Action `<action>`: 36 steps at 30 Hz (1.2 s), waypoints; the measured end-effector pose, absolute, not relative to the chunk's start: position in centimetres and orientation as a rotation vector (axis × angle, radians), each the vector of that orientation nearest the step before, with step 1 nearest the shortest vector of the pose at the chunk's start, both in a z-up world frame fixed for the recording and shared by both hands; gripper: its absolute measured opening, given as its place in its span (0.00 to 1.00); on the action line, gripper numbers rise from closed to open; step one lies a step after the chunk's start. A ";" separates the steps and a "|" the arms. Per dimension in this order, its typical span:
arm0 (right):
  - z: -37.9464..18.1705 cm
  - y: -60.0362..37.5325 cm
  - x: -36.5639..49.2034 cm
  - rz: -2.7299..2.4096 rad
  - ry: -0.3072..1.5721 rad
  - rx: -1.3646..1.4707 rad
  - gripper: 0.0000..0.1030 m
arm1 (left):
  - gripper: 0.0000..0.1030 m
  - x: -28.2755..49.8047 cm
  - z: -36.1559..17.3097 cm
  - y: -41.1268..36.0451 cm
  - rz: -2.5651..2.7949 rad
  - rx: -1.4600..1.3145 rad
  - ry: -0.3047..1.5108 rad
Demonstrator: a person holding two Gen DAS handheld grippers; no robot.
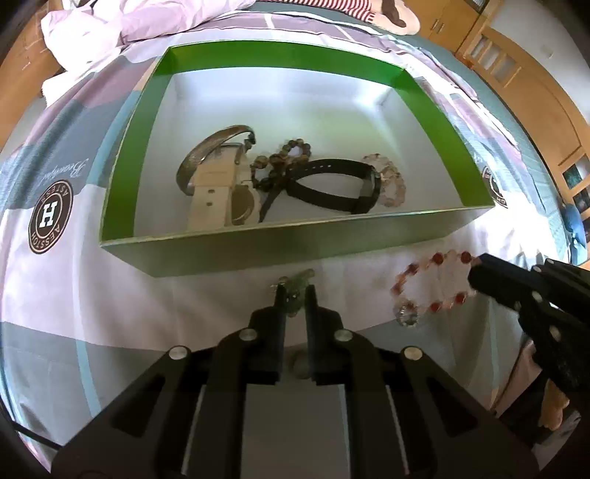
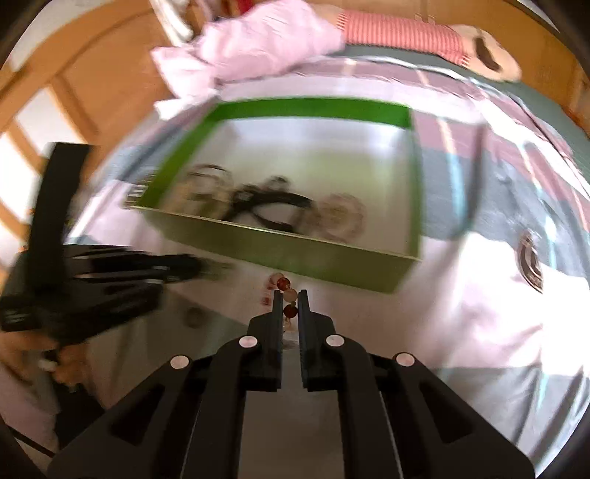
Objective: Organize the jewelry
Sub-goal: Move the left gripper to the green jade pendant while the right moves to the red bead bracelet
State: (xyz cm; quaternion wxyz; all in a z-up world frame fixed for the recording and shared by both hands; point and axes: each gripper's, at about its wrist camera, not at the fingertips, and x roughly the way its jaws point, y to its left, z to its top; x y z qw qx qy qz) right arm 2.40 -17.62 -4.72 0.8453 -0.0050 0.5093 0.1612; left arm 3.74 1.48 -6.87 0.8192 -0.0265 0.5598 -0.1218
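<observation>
A green box (image 1: 258, 254) with a white inside stands on the bedspread. It holds a metal bangle (image 1: 206, 151), a cream watch (image 1: 214, 191), a brown bead bracelet (image 1: 284, 154), a black watch (image 1: 332, 184) and a pale bead bracelet (image 1: 391, 180). In front of the box my left gripper (image 1: 296, 291) is shut on a small green bead piece (image 1: 304, 275). To its right my right gripper (image 1: 474, 272) is shut on a red-and-white bead bracelet (image 1: 435, 291), which hangs from its tip. In the blurred right wrist view the same beads (image 2: 284, 283) sit between the right gripper's (image 2: 290, 294) fingers.
The box (image 2: 295, 254) lies on a patchwork bedspread (image 1: 55, 294) with round logos. A crumpled pink quilt (image 1: 129, 22) lies behind it. Wooden cabinets (image 1: 516, 73) stand at the right. A hand (image 2: 66, 368) holds the left gripper (image 2: 217, 267).
</observation>
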 end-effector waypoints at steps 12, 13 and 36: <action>-7.1 -20.7 3.6 0.143 1.144 0.004 0.37 | 0.47 4.2 -8.0 1.5 -0.233 -0.071 1.220; -7.3 -20.4 3.5 0.138 1.147 -0.008 0.38 | 0.47 4.2 -8.1 1.4 -0.229 -0.062 1.219; -10.4 -18.7 4.1 0.111 1.218 -0.082 0.40 | 0.55 4.1 -9.7 -0.8 -0.207 0.064 1.246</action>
